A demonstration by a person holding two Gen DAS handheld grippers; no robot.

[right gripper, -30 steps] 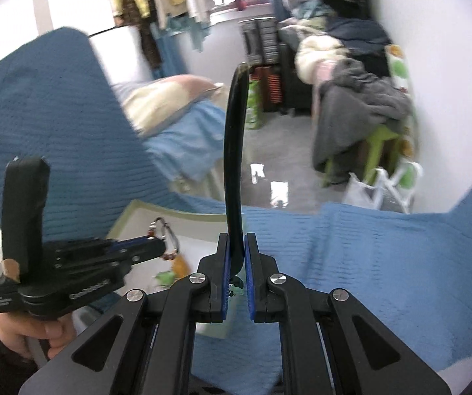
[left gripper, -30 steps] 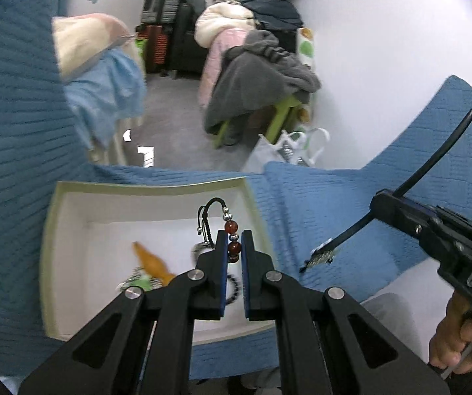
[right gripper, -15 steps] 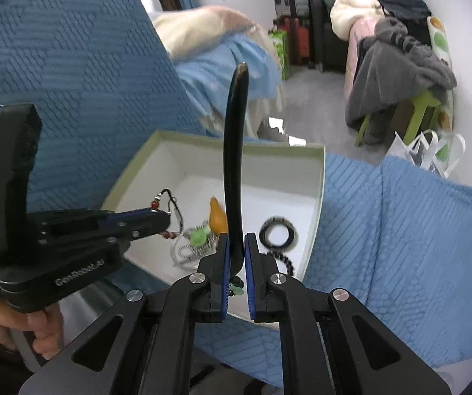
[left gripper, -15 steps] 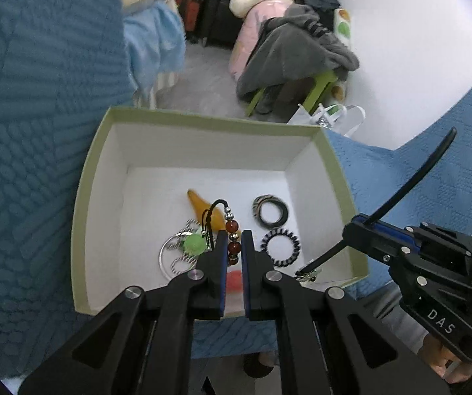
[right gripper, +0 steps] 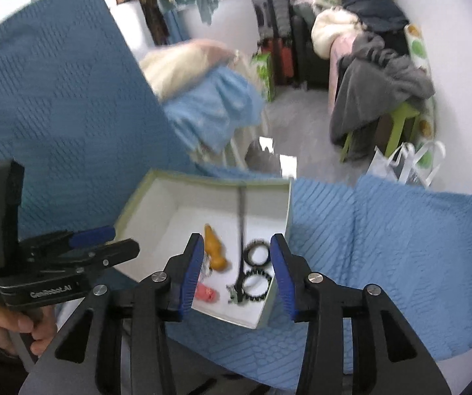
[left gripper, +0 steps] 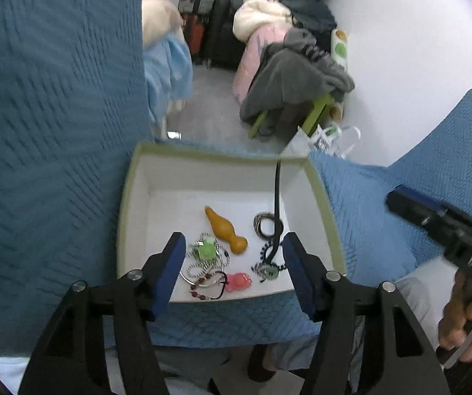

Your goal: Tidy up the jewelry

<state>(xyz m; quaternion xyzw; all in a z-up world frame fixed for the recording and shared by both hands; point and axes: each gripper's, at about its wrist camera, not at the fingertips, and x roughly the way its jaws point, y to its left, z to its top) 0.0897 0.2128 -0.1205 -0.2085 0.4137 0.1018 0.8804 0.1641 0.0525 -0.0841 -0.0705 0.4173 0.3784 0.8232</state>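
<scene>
My left gripper (left gripper: pixel 232 256) is spreading its jaws with nothing pinched; the red-beaded bracelet (left gripper: pixel 208 284) lies below them in the white box (left gripper: pixel 130 204). My right gripper (right gripper: pixel 236 263) is opening too, with the black cord pendant (right gripper: pixel 242 247) loose between its pads, above the box floor beside two black rings (right gripper: pixel 257 278).

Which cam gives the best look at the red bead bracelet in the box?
Left wrist: the red bead bracelet lies in full view on the floor of the box, near its front edge, between the opening jaws of the left gripper. In the right wrist view the right gripper's finger hides that corner; no bracelet shows.
</scene>
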